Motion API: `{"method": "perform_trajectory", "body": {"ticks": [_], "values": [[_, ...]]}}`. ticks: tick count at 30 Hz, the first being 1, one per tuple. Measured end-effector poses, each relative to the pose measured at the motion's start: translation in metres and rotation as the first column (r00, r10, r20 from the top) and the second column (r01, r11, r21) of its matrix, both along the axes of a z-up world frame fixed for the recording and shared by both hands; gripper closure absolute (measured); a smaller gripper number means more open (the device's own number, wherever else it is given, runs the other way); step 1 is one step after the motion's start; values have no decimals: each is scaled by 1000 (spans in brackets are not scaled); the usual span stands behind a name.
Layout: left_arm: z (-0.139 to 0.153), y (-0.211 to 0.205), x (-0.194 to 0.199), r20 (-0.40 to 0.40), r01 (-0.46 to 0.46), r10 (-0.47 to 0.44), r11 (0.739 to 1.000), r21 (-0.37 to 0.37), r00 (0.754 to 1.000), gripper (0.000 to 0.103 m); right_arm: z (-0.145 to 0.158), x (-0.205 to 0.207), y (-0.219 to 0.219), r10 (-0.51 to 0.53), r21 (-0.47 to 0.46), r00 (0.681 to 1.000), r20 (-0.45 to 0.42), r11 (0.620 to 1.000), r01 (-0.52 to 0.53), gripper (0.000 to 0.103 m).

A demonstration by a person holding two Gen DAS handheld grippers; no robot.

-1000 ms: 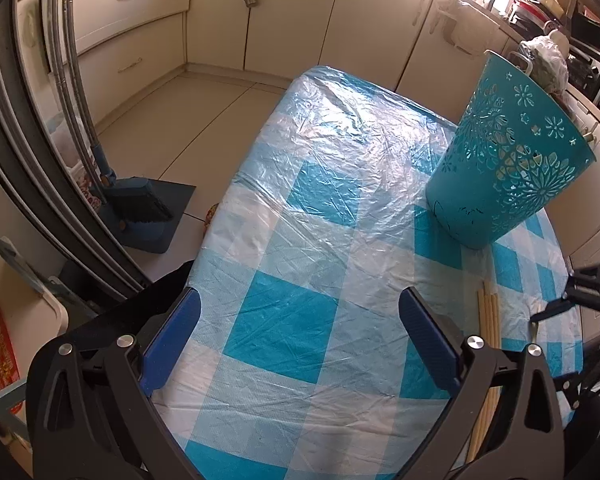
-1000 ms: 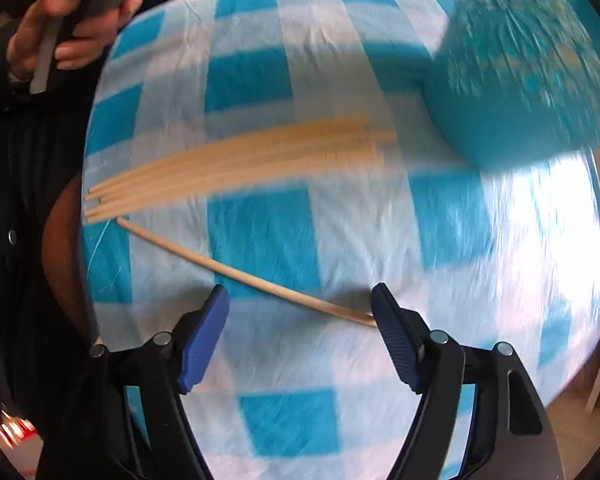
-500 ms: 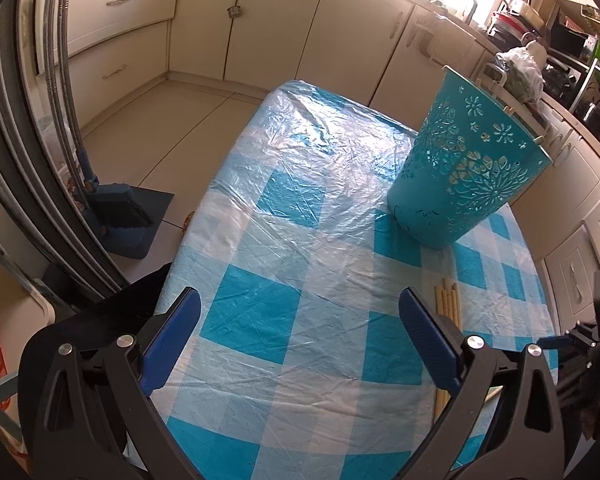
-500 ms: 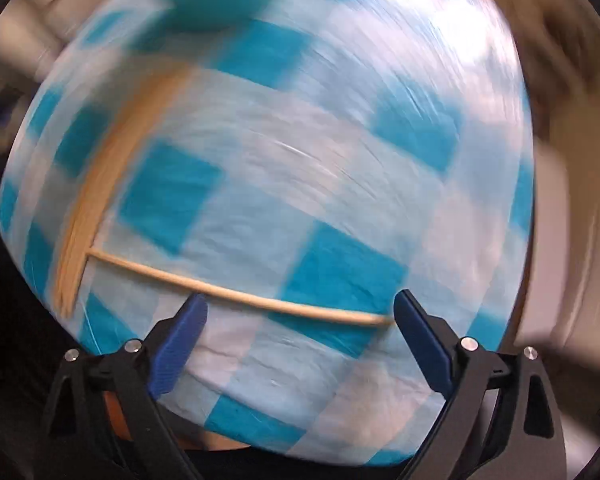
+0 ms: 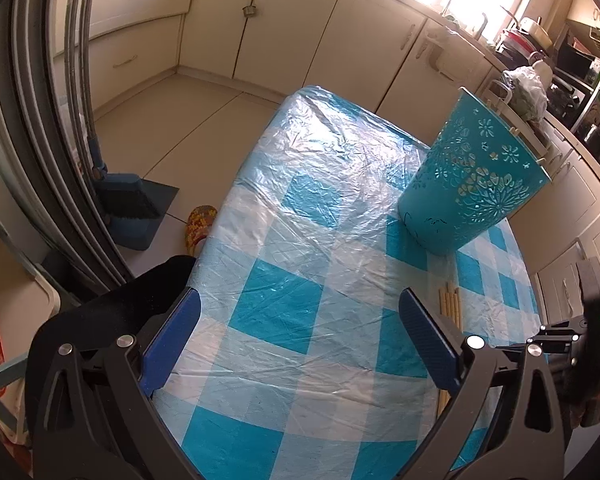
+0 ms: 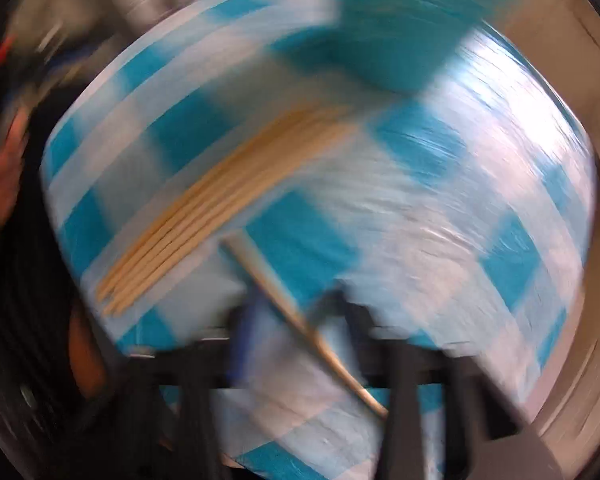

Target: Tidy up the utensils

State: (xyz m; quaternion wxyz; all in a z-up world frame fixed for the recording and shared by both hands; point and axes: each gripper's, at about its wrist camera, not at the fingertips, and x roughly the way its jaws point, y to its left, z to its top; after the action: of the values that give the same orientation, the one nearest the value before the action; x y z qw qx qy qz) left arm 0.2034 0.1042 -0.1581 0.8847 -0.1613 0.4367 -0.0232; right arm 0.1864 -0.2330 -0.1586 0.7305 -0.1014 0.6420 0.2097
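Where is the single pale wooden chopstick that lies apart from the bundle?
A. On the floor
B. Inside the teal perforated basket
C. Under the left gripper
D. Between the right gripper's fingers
D: in the blurred right wrist view, the single pale wooden chopstick runs between the closing right gripper fingers.

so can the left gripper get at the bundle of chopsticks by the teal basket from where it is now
Probably yes. The left gripper is open and empty, and the bundle of chopsticks lies just beyond its right-hand finger on the checked tablecloth, short of the teal basket. Only the right gripper, closing on a single chopstick, works close by.
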Motion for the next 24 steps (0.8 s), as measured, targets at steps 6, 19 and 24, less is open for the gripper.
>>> {"method": "perform_trajectory", "body": {"ticks": [6, 19, 24], "values": [[-5, -8, 1, -4, 28, -28, 1000, -9, 1000, 8, -7, 7, -41, -304, 130, 949, -85, 941, 313, 100], [-11, -96, 8, -54, 297, -292, 936, 187, 955, 8, -1, -24, 2, -343, 144, 923, 175, 936, 321, 96], [-25, -127, 20, -95, 342, -328, 911, 233, 940, 9, -1, -32, -22, -467, 253, 854, 228, 876, 411, 97]]}}
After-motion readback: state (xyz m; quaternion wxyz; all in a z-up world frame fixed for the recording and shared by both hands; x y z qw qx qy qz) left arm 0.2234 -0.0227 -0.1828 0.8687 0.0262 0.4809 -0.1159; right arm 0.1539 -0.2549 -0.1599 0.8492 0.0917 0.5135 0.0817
